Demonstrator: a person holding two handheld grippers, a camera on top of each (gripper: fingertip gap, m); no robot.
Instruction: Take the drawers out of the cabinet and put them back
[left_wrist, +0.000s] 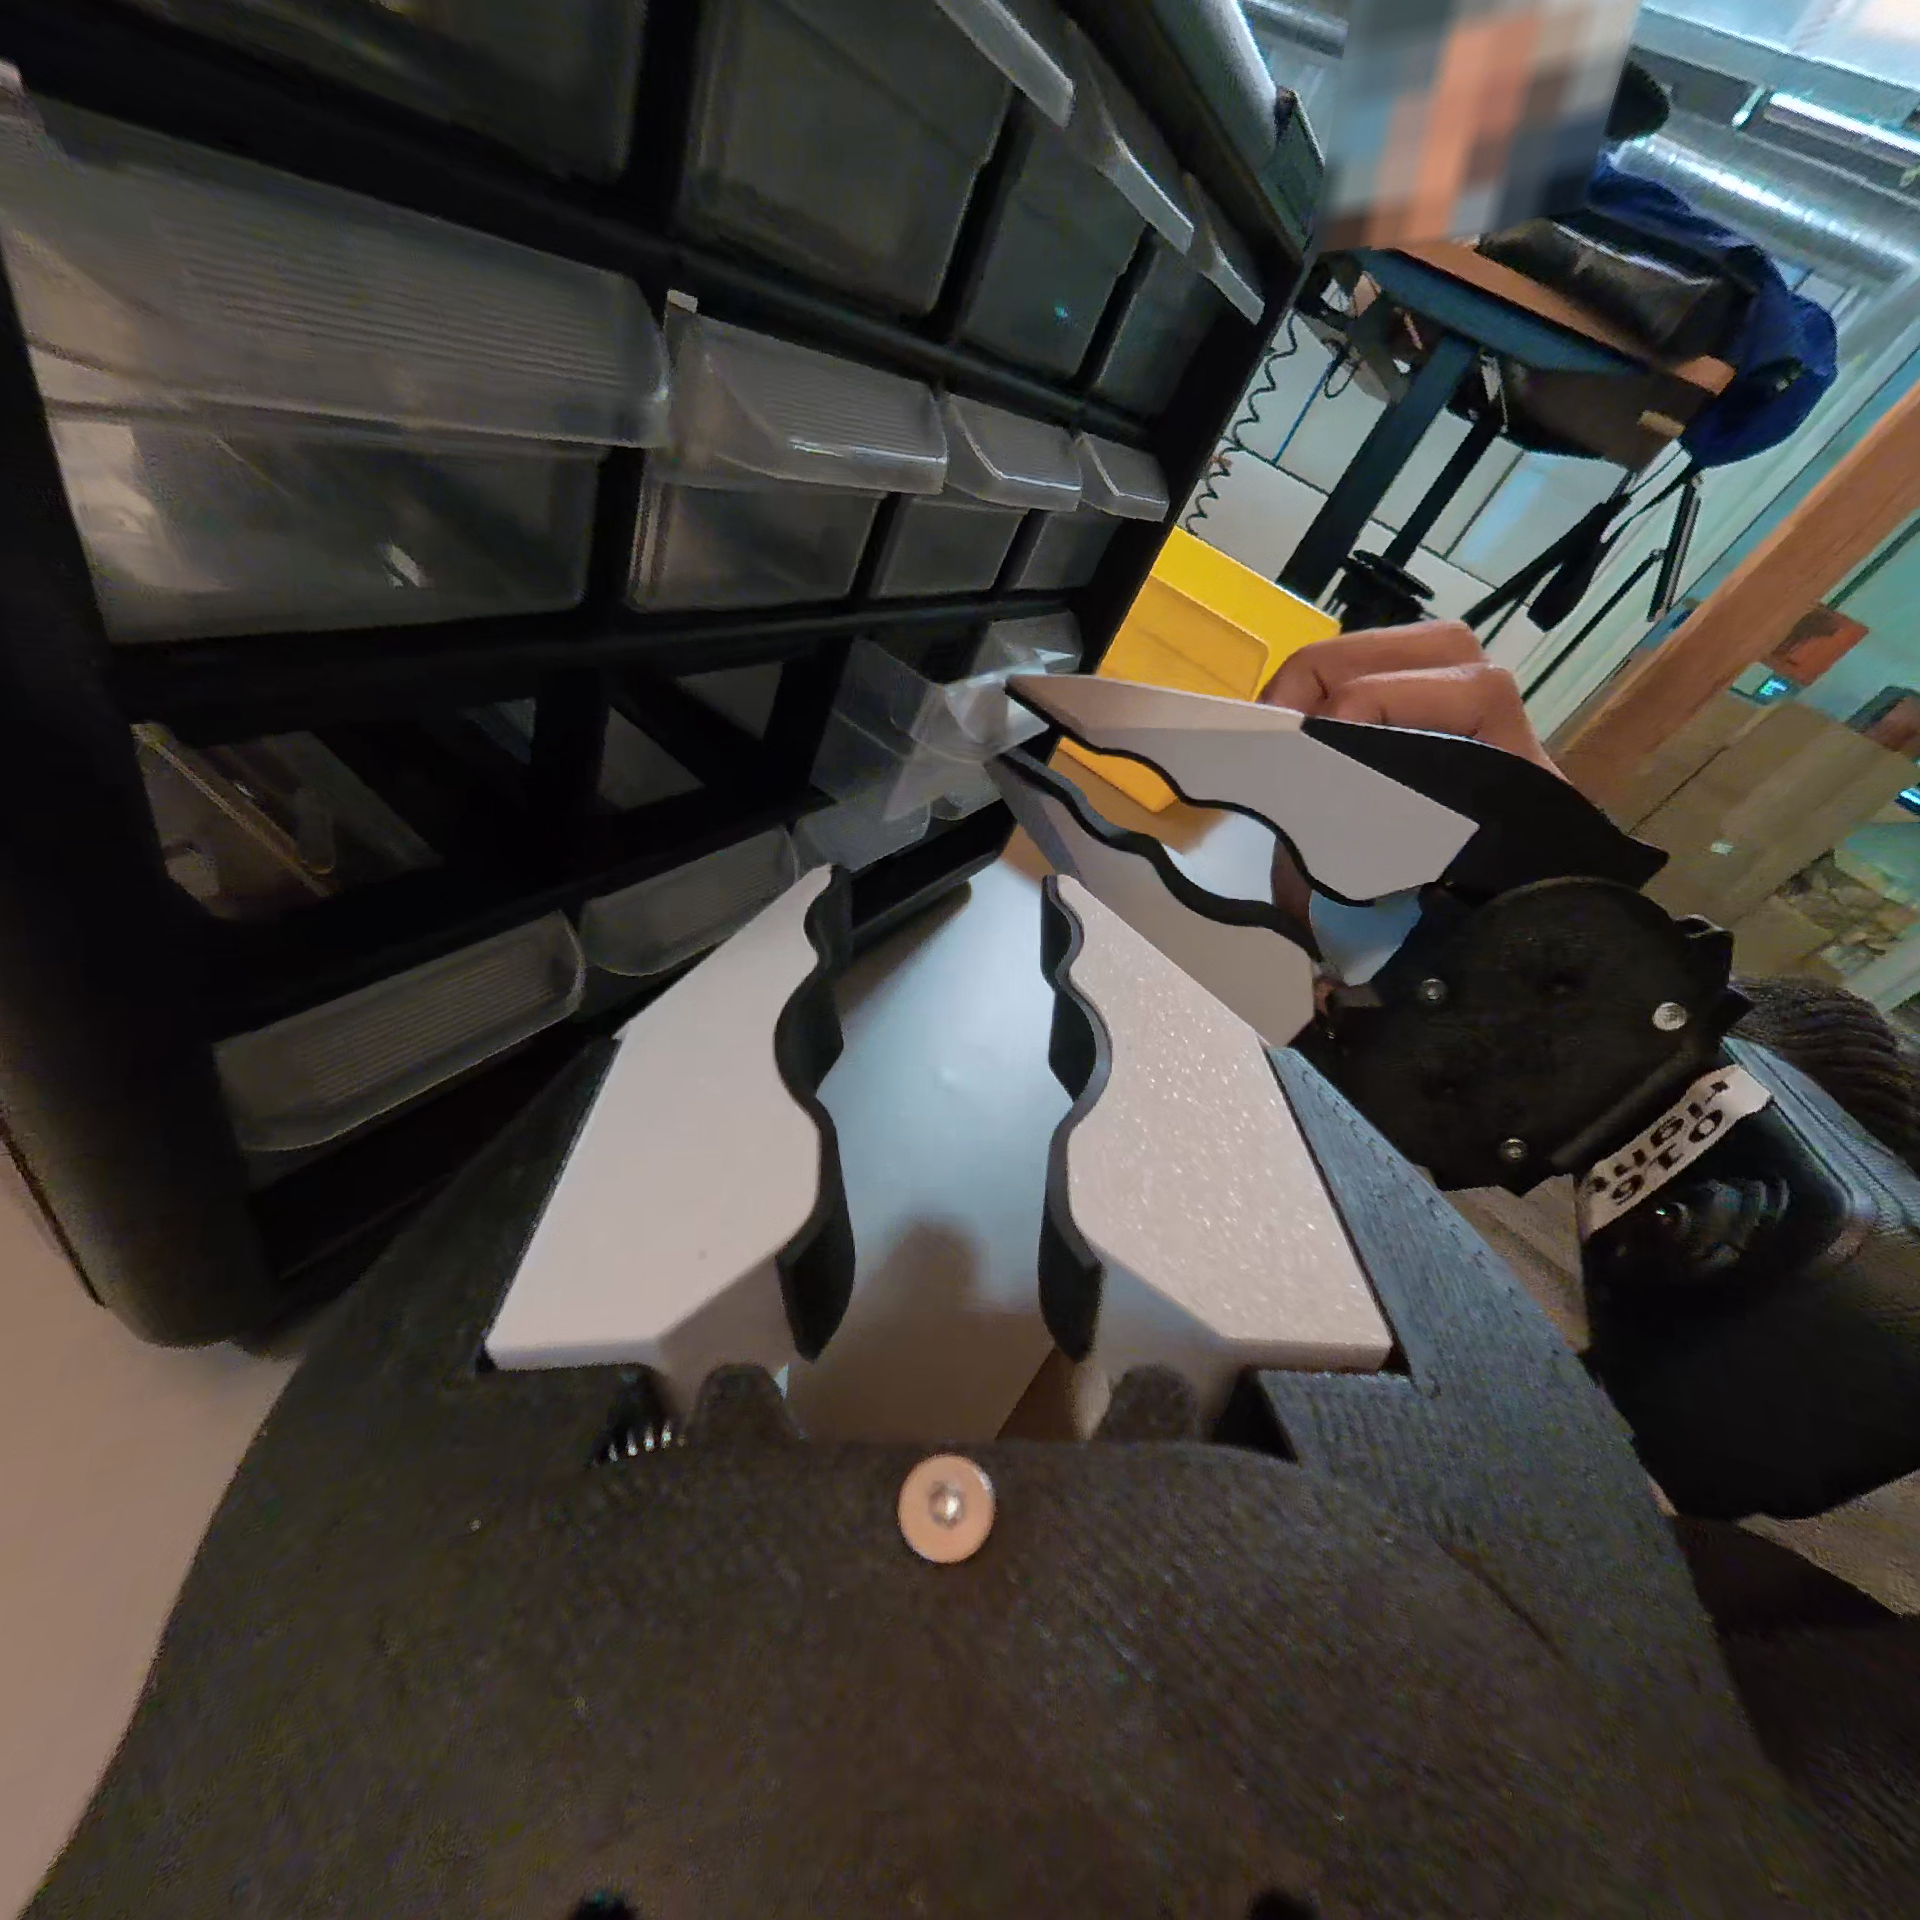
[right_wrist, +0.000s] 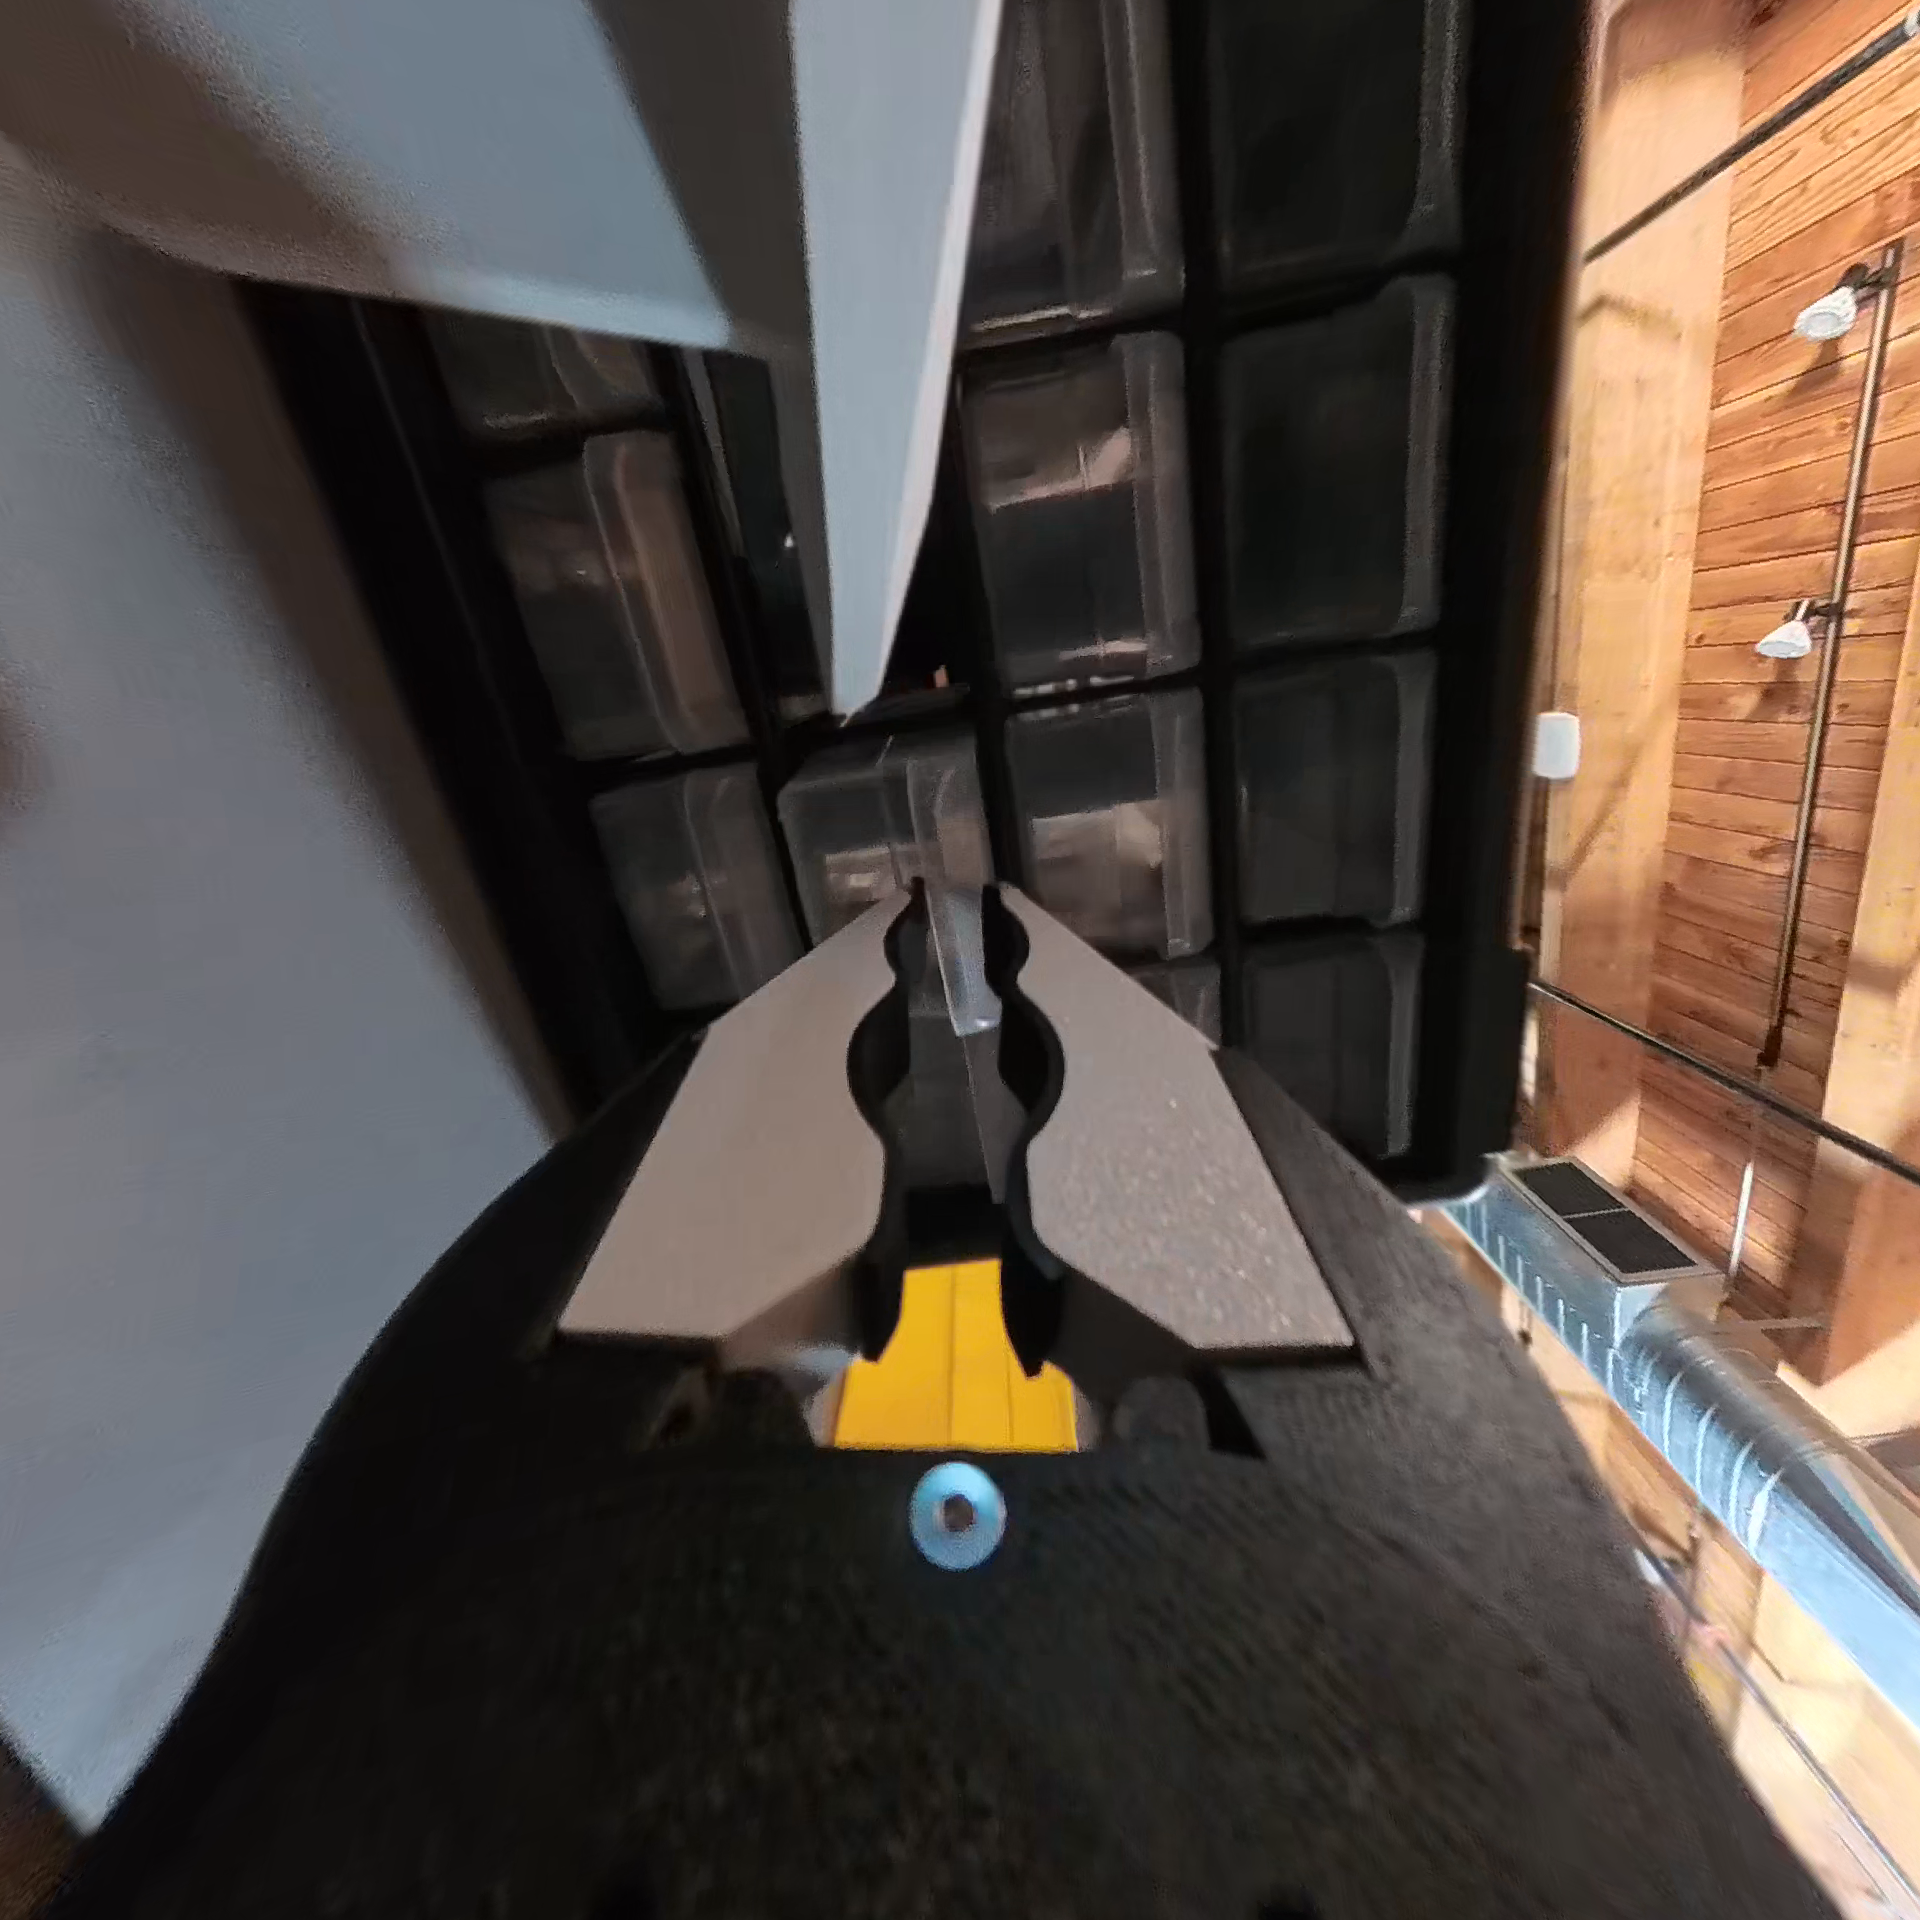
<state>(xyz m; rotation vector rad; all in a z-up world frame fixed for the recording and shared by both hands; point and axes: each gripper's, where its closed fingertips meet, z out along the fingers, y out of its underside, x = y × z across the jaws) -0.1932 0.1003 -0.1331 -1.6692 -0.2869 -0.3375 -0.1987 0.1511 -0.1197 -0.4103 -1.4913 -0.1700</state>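
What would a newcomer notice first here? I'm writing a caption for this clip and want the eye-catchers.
First, the black cabinet of clear drawers filling the left wrist view, some slots in its third row gaping empty. Next, the right gripper at the cabinet's right edge, shut on the clear handle of a small drawer. The left gripper sits open near the bottom row, and a yellow bin glows behind.

Your cabinet (left_wrist: 623, 644) stood on the desk (left_wrist: 125, 1507), its drawers in a grid. Your right claw (left_wrist: 1013, 743) reached one drawer (left_wrist: 914, 748) near the lower right corner. Your left claw (left_wrist: 940, 914) sat just below it. A bin (left_wrist: 1195, 634) lay behind, right of the cabinet.
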